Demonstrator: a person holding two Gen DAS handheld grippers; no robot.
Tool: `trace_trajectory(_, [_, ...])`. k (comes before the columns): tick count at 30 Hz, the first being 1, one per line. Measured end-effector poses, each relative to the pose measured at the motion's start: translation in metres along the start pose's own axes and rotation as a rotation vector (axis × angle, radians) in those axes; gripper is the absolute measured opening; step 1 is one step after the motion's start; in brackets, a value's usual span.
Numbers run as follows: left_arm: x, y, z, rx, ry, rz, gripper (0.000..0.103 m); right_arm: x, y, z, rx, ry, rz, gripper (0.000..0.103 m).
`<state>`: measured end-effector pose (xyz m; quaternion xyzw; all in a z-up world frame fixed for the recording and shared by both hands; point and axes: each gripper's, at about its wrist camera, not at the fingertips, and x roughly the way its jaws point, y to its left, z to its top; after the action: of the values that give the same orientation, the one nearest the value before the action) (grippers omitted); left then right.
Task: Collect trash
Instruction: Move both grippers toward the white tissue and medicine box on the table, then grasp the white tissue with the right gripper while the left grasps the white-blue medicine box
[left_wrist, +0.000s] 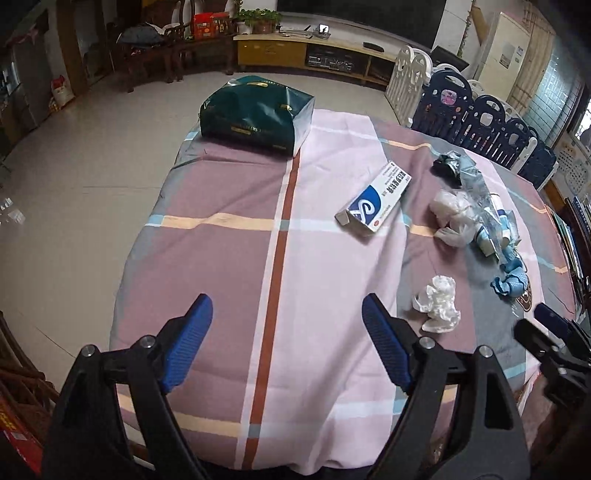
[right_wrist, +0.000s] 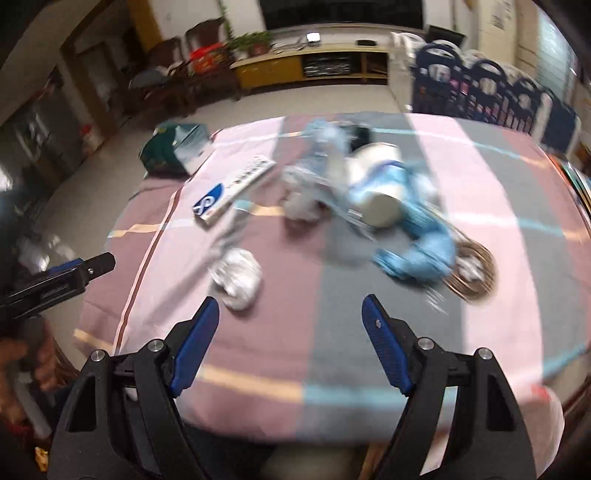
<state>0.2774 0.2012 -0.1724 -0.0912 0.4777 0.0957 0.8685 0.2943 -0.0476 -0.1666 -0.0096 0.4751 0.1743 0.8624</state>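
Trash lies on a table under a pink and grey checked cloth. A crumpled white tissue rests just right of my left gripper, which is open and empty above the cloth. Farther off lie a white and blue carton, crumpled clear plastic with white wads and blue wrappers. In the blurred right wrist view my right gripper is open and empty, the tissue just beyond its left finger. The carton, a white cup and the blue wrappers lie ahead.
A dark green gift bag lies at the table's far left corner, also seen as the bag. A brown woven coaster sits right of the wrappers. Tiled floor lies left; playpen fencing stands right. A hand shows at lower left.
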Motion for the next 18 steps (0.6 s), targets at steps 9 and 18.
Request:
trace_trajectory(9, [0.060, -0.040, 0.054, 0.167, -0.003, -0.041, 0.089, 0.097, 0.034, 0.019, -0.085, 0.152, -0.058, 0.046])
trace_trajectory(18, [0.130, -0.091, 0.084, 0.323, 0.036, -0.125, 0.086, 0.058, -0.012, -0.004, 0.022, 0.125, 0.041, 0.025])
